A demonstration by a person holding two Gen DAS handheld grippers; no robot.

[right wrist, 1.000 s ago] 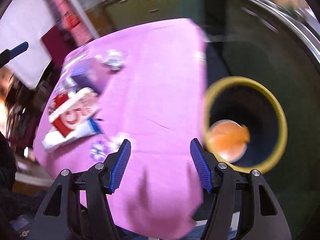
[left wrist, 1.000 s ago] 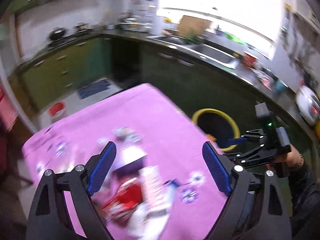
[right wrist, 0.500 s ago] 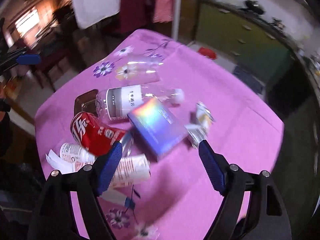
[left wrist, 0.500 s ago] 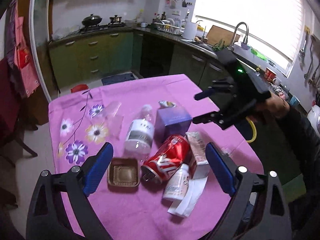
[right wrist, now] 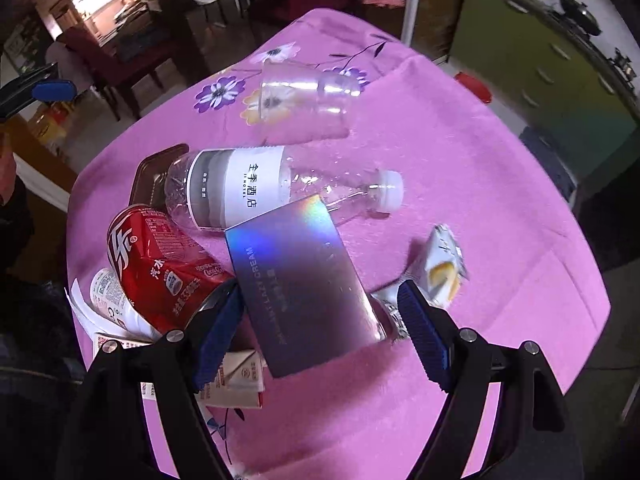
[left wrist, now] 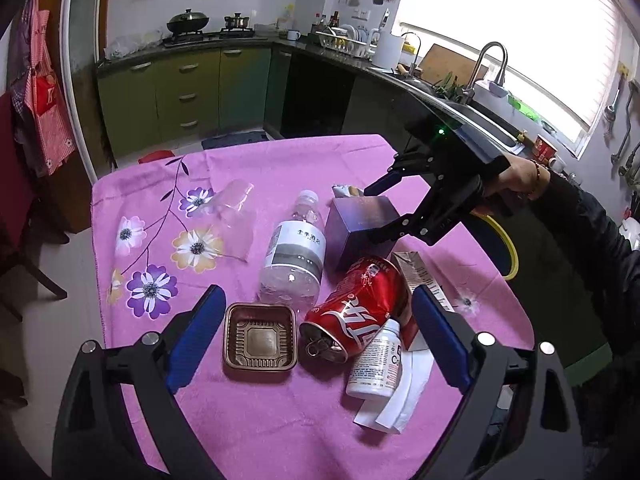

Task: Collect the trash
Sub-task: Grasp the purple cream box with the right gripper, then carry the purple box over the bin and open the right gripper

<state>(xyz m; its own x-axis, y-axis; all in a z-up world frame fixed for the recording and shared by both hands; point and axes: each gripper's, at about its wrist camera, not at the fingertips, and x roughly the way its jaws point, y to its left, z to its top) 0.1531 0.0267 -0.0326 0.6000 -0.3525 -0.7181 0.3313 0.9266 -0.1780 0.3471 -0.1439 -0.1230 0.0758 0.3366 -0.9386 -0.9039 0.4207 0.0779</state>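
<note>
Trash lies on a pink flowered tablecloth [left wrist: 280, 420]. A purple iridescent box [right wrist: 300, 280] sits between the open jaws of my right gripper [right wrist: 320, 320], which straddles it; the gripper also shows in the left wrist view [left wrist: 378, 210], around the box [left wrist: 360, 228]. A red crushed can [left wrist: 356, 316], a clear water bottle [left wrist: 296, 256], a brown plastic tray [left wrist: 260, 338], a white pill bottle [left wrist: 376, 364], a small carton [left wrist: 420, 276], a clear cup [left wrist: 236, 208] and a snack wrapper [right wrist: 442, 268] lie around. My left gripper [left wrist: 316, 340] is open and empty above the tray and can.
A yellow-rimmed bin [left wrist: 502, 244] stands on the floor by the table's right side. Green kitchen cabinets [left wrist: 180, 96] and a counter with a sink [left wrist: 480, 112] run behind. White paper [left wrist: 400, 404] lies under the pill bottle. A chair [right wrist: 104, 56] stands beyond the table.
My right gripper has swung from the bin over to the table and come down around the purple box. My left gripper has drawn back and steadied over the trash pile.
</note>
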